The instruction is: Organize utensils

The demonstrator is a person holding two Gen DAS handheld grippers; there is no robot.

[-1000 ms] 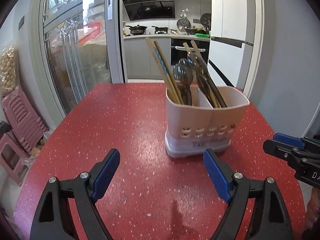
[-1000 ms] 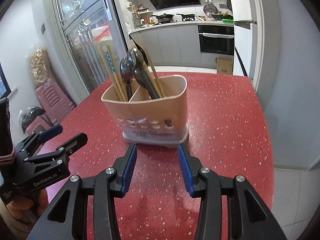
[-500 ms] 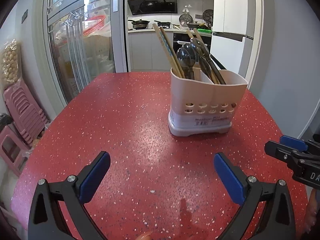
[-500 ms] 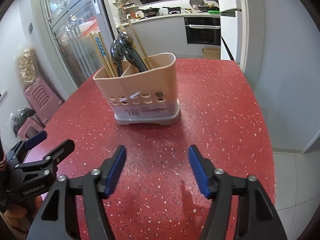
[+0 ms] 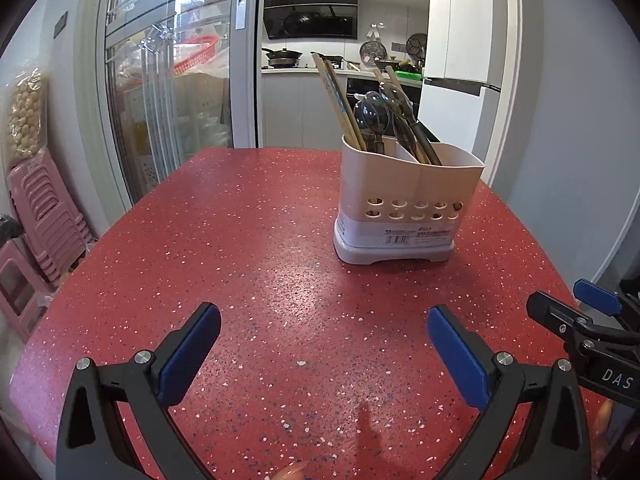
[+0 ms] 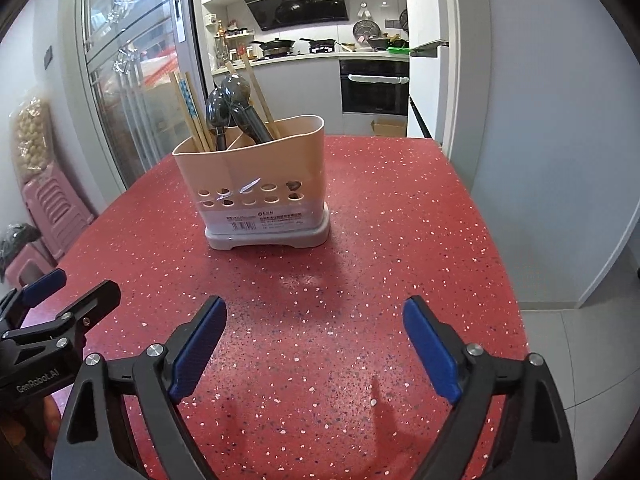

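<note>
both grippers spread wide, holding nothing; left gripper (image 5: 324,344), right gripper (image 6: 316,338); utensil holder (image 6: 256,184) sits well ahead of the fingers

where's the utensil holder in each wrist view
Left wrist: the utensil holder stands right of centre on the red table, beyond the open left gripper.
Right wrist: it stands left of centre, beyond the open right gripper.
Shared landmark: the black range hood on the kitchen wall behind.
</note>
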